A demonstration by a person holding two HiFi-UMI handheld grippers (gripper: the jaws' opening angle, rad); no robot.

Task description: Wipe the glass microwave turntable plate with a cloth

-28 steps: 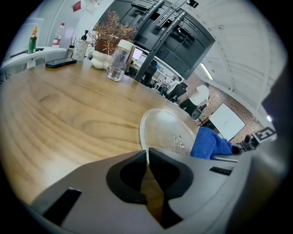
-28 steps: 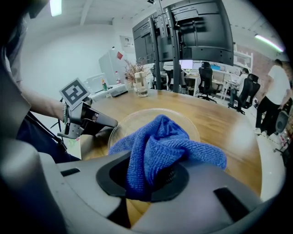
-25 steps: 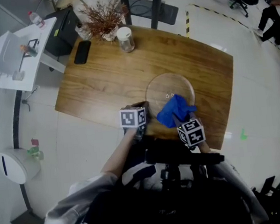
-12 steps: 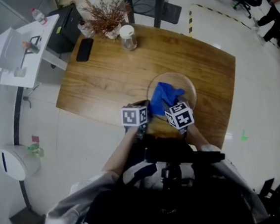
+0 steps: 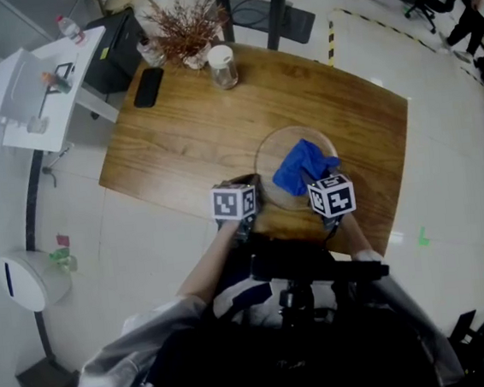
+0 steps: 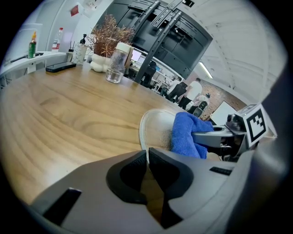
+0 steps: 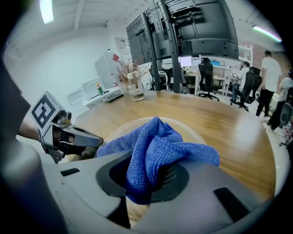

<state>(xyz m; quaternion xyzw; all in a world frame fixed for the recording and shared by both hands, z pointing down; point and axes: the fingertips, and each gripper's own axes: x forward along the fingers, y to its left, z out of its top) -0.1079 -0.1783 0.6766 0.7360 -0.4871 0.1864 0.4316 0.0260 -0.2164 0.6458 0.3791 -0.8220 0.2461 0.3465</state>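
Gripping the rim: left gripper (image 6: 147,155), jaws drawn nearly together on the thin near-left edge of the glass turntable plate (image 6: 156,124), with only the glass between them.
Pinching the fabric: right gripper (image 7: 151,180), jaws closed on a bunched fold of the blue cloth (image 7: 158,146), with the fold filling the gap between the pads.
Cloth: crumpled and heaped on the near-right part of the plate, resting on the glass; loose corners spread toward the plate's middle.
Plate: clear and round, lying on the wooden table (image 5: 192,125); far half bare, near rim close to the table's near edge.
Seen from above: left gripper (image 5: 250,185) at the plate's near-left rim, right gripper (image 5: 316,174) at its near-right side, blue cloth (image 5: 302,163) between that gripper and the plate's centre, bare glass of the plate (image 5: 284,141) beyond.
Grippers to each other: on opposite sides of the plate's near edge, apart, each visible in the other's view.
Lidded jar (image 5: 222,66): upright, well beyond the plate's far-left side.
Black phone (image 5: 147,88): flat on the wood, farther left of the plate than the jar.
Dried plant (image 5: 180,30): at the table corner, well apart from the plate, behind jar and phone.
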